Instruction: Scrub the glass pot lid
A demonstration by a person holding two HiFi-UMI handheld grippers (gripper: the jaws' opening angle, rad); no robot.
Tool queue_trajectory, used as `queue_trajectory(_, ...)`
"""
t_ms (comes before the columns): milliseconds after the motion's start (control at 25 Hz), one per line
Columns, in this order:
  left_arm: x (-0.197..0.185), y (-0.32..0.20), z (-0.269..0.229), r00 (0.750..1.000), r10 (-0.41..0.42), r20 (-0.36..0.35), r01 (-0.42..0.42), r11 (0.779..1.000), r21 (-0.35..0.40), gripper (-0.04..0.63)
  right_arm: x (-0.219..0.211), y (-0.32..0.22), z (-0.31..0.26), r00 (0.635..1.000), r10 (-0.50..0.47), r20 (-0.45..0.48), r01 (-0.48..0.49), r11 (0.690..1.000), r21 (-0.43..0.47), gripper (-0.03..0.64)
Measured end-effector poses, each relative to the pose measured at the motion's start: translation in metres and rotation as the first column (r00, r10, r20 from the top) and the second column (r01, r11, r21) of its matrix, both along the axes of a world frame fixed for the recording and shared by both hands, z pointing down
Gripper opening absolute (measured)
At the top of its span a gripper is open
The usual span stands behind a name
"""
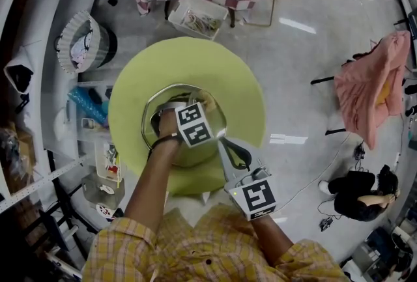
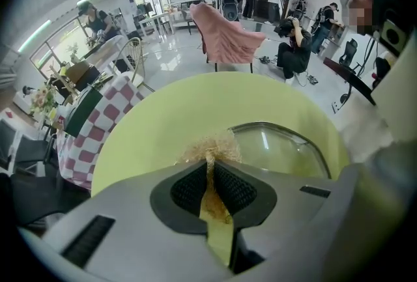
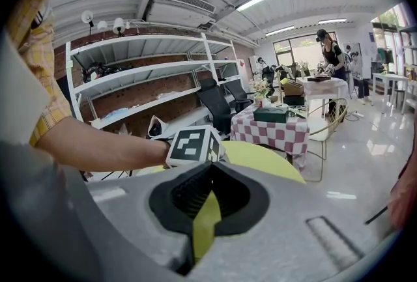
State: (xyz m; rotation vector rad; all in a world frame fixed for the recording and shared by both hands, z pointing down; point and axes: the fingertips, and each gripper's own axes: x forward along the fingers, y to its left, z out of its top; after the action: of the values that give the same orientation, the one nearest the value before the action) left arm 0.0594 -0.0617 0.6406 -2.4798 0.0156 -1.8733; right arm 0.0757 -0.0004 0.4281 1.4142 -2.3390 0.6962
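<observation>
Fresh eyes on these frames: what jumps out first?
The round lime-green table fills the head view's centre, a glass pot lid lying on it. The left tool pinches a golden mesh scrubber at that lid; the right tool, shut, sits nearer the person.

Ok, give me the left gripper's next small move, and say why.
Probably ease the left gripper toward the centre of the glass pot lid and press down: its jaws are shut on the golden scouring pad, which sits beside the lid's rim, not yet on the glass.
</observation>
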Motion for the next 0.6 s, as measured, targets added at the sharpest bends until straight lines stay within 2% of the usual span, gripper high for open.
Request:
queue_trajectory(360,-0.033,0.008,-0.006,0.999,0.038,0.037,-0.034,0.995,-0.095,0.035,-0.01,0.001,-0.002,1.0,-0.017,0.003,0.016,1.0,0.019,-0.003)
queue_trajectory(600,-0.05,0.003,-0.007,0.999,0.001,0.048,0.003,0.996,-0.094,0.035,-0.012,0.004,-0.004,1.0,-0.021,-0.002,0.021,1.0,0.022,-0.003)
